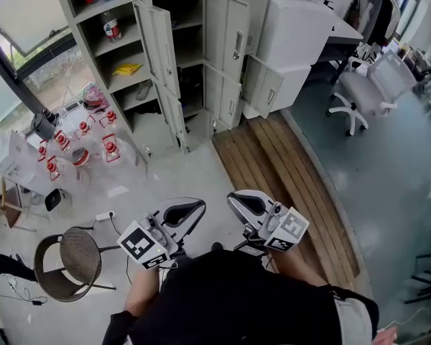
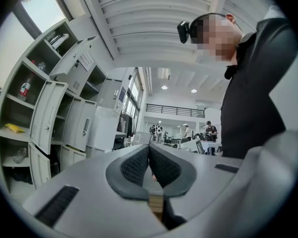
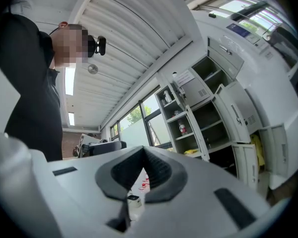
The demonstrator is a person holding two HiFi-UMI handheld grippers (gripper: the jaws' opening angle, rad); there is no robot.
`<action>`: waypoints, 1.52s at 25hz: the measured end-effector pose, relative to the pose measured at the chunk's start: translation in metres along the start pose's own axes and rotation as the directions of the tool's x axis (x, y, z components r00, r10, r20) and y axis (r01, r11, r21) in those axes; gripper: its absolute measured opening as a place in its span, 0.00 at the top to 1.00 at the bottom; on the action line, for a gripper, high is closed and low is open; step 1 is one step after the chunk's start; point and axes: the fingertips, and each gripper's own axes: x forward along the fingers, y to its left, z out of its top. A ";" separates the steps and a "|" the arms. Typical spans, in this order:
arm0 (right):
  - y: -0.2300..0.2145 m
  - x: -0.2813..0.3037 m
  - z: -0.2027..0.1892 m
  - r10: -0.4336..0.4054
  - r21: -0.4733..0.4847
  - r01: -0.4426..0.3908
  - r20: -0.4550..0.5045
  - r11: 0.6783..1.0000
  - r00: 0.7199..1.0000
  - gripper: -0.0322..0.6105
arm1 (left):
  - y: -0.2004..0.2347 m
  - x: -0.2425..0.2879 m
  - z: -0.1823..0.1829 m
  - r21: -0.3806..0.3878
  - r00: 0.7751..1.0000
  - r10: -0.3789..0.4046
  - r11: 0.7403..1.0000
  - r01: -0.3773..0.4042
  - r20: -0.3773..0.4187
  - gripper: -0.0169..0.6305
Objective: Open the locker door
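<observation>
Big workroom: pale floor [image 1: 165,171], strip of wooden planks [image 1: 287,164] at 2 o'clock, office chair [image 1: 359,95] beyond, round stool [image 1: 68,261] at 9. Locker bank [image 1: 201,56] at 12 o'clock from both grippers, well apart. Several doors already swung open. Closed locker door [image 1: 234,45] in the right column, long axis upright; probably the target, though hard to tell which is meant. Left gripper [image 1: 183,213] and right gripper [image 1: 248,203] held low against the torso, jaws of each pressed together on nothing. Right one marginally nearer that door. Walk-up needed before any reach.
</observation>
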 end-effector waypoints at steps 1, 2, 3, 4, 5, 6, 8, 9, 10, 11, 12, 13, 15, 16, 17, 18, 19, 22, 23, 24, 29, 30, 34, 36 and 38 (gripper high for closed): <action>-0.002 -0.006 -0.001 -0.004 0.006 0.004 0.000 1.000 1.000 0.93 | -0.002 0.005 -0.001 -0.001 1.000 -0.003 1.000 0.003 0.000 0.95; -0.003 -0.011 -0.002 -0.007 0.010 0.007 0.001 1.000 1.000 0.93 | -0.004 0.009 -0.002 -0.004 1.000 -0.007 1.000 0.007 0.003 0.95; -0.003 -0.017 -0.003 -0.010 0.013 0.010 0.004 1.000 1.000 0.93 | -0.008 0.013 -0.003 -0.010 1.000 -0.012 1.000 0.012 0.008 0.95; -0.003 -0.023 -0.002 -0.013 0.012 0.013 0.009 1.000 1.000 0.93 | -0.012 0.017 -0.003 -0.012 1.000 -0.019 1.000 0.019 0.011 0.95; -0.003 -0.028 -0.001 -0.016 0.008 0.016 0.016 1.000 1.000 0.93 | -0.015 0.021 -0.004 -0.010 1.000 -0.025 1.000 0.025 0.009 0.95; -0.004 -0.034 0.001 -0.019 0.002 0.019 0.023 1.000 1.000 0.93 | -0.018 0.025 -0.005 -0.003 1.000 -0.031 1.000 0.031 0.003 0.95; -0.007 -0.043 0.003 -0.026 -0.010 0.026 0.034 1.000 0.999 0.93 | -0.022 0.033 -0.009 0.012 0.999 -0.040 0.999 0.040 -0.013 0.95; -0.008 -0.047 0.003 -0.030 -0.013 0.031 0.038 0.999 0.999 0.93 | -0.023 0.037 -0.010 0.014 0.999 -0.046 0.999 0.046 -0.017 0.95; -0.009 -0.051 0.004 -0.036 -0.013 0.037 0.042 0.999 0.998 0.93 | -0.025 0.040 -0.011 0.012 0.999 -0.052 0.999 0.052 -0.017 0.95; -0.010 -0.053 0.004 -0.043 -0.010 0.044 0.047 0.999 0.998 0.93 | -0.025 0.043 -0.011 0.008 0.998 -0.059 0.998 0.059 -0.016 0.95; -0.012 -0.055 0.004 -0.050 -0.007 0.051 0.051 0.999 0.997 0.93 | -0.025 0.046 -0.011 0.004 0.998 -0.065 0.998 0.066 -0.014 0.95; -0.014 -0.057 0.004 -0.057 -0.001 0.057 0.052 0.998 0.997 0.93 | -0.025 0.048 -0.012 -0.001 0.997 -0.071 0.998 0.071 -0.013 0.95; -0.019 -0.061 0.001 -0.068 0.008 0.067 0.046 0.998 0.997 0.93 | -0.025 0.053 -0.014 -0.008 0.997 -0.076 0.997 0.075 -0.015 0.95; -0.021 -0.062 0.000 -0.070 0.011 0.069 0.041 0.998 0.997 0.93 | -0.024 0.056 -0.016 -0.011 0.997 -0.077 0.997 0.077 -0.016 0.95; -0.024 -0.063 0.000 -0.070 0.011 0.070 0.037 0.997 0.997 0.93 | -0.022 0.060 -0.017 -0.014 0.997 -0.080 0.997 0.080 -0.017 0.95; -0.027 -0.062 0.000 -0.071 0.009 0.070 0.033 0.997 0.997 0.93 | -0.020 0.063 -0.018 -0.016 0.996 -0.083 0.996 0.083 -0.017 0.95; -0.030 -0.061 0.000 -0.071 0.006 0.071 0.030 0.997 0.997 0.93 | -0.017 0.066 -0.019 -0.020 0.996 -0.086 0.996 0.086 -0.016 0.95; -0.044 -0.056 0.002 -0.075 0.002 0.075 0.026 0.997 0.997 0.93 | -0.004 0.076 -0.019 -0.034 0.996 -0.095 0.995 0.094 -0.005 0.95; -0.050 -0.053 0.003 -0.078 0.003 0.078 0.025 0.997 0.997 0.93 | 0.002 0.080 -0.018 -0.037 0.995 -0.098 0.995 0.098 -0.001 0.95; -0.056 -0.051 0.004 -0.080 0.003 0.080 0.023 0.997 0.997 0.93 | 0.007 0.085 -0.017 -0.037 0.995 -0.101 0.994 0.101 0.001 0.95; -0.093 -0.037 0.015 -0.075 -0.025 0.076 0.016 0.997 0.997 0.93 | 0.038 0.109 -0.002 -0.019 0.994 -0.102 0.995 0.103 0.030 0.95; -0.102 -0.032 0.018 -0.072 -0.034 0.072 0.016 0.997 0.997 0.93 | 0.047 0.113 0.002 -0.020 0.994 -0.099 0.995 0.100 0.039 0.95; -0.131 -0.009 0.030 -0.046 -0.058 0.047 0.013 0.997 0.999 0.93 | 0.081 0.125 0.015 -0.013 0.994 -0.085 0.996 0.086 0.065 0.95; -0.147 0.004 0.036 -0.031 -0.069 0.032 0.006 0.997 0.999 0.93 | 0.100 0.133 0.023 -0.002 0.994 -0.077 0.997 0.077 0.078 0.95; -0.162 0.018 0.042 -0.017 -0.078 0.017 -0.001 0.997 1.000 0.93 | 0.118 0.141 0.031 0.007 0.993 -0.071 0.997 0.071 0.091 0.95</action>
